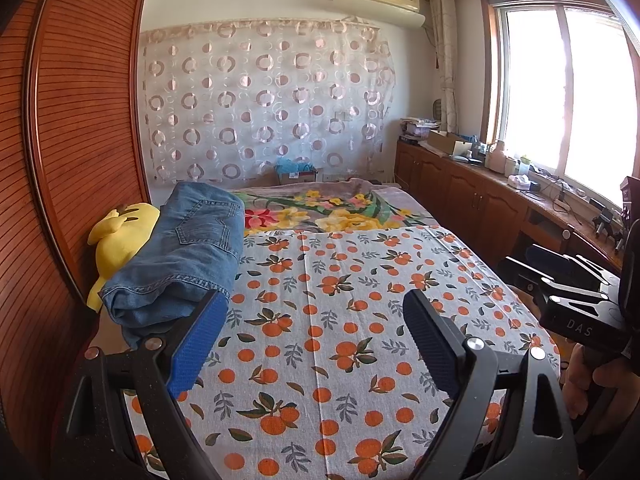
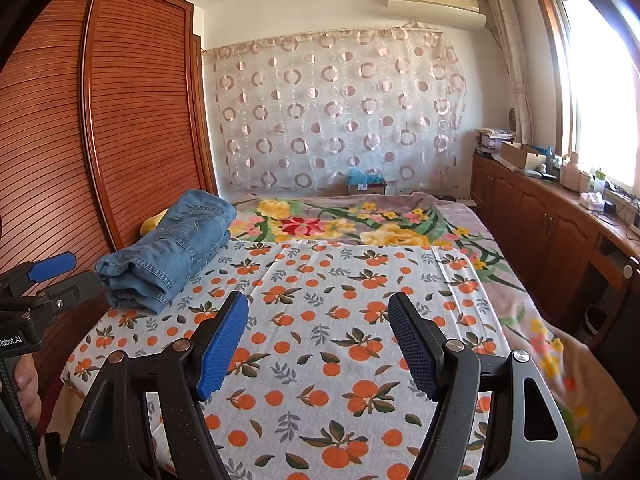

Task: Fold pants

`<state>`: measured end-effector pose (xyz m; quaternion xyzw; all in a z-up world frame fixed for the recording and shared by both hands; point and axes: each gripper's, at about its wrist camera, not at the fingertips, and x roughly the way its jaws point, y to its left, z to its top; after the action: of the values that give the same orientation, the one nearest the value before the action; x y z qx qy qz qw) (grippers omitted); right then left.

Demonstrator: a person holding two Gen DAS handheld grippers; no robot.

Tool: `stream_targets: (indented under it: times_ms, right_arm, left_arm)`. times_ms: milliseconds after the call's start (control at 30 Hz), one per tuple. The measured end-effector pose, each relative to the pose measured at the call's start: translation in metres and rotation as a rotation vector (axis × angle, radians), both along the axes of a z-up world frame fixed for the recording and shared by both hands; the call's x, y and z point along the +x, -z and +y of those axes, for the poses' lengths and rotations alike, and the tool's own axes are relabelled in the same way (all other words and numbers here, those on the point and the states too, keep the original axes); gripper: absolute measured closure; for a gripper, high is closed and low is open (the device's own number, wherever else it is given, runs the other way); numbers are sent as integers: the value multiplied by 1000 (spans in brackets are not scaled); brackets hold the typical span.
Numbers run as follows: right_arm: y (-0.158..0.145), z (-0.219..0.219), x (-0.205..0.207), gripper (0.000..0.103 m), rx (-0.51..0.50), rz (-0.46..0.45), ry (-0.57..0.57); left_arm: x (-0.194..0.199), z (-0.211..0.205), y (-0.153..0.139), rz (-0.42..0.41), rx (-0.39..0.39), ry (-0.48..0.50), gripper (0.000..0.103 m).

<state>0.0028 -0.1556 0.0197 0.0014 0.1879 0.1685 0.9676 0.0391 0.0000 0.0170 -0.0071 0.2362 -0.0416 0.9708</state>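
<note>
A pair of blue jeans point(image 1: 180, 256) lies folded into a thick bundle at the left edge of the bed, partly resting on a yellow plush toy point(image 1: 120, 236). The jeans also show in the right wrist view point(image 2: 172, 252). My left gripper point(image 1: 316, 320) is open and empty, held above the orange-print sheet point(image 1: 340, 320), its left finger just in front of the bundle's near end. My right gripper point(image 2: 316, 320) is open and empty over the sheet, to the right of the jeans. The right gripper's body shows at the right edge of the left wrist view point(image 1: 580, 304).
A slatted wooden wardrobe point(image 2: 120, 140) stands close along the bed's left side. A floral blanket point(image 2: 360, 220) covers the far half of the bed. Low wooden cabinets point(image 2: 540, 216) with clutter run under the window on the right. A curtain hangs on the back wall.
</note>
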Motion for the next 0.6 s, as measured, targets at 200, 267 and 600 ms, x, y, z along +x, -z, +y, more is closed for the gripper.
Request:
stream_targets:
  times_ms: [200,267,600]
  right_arm:
    - [0,0,0,29,-1,-1,-1]
    - [0,0,0,29,-1,0,0]
    - [1,0,0,29,1,0,-1]
  left_arm:
    - [0,0,0,-2,-1,-1,13]
    - [0,0,0,-1,-1,0,13]
    - [-1,-1,-1,-2,-3,-1,13]
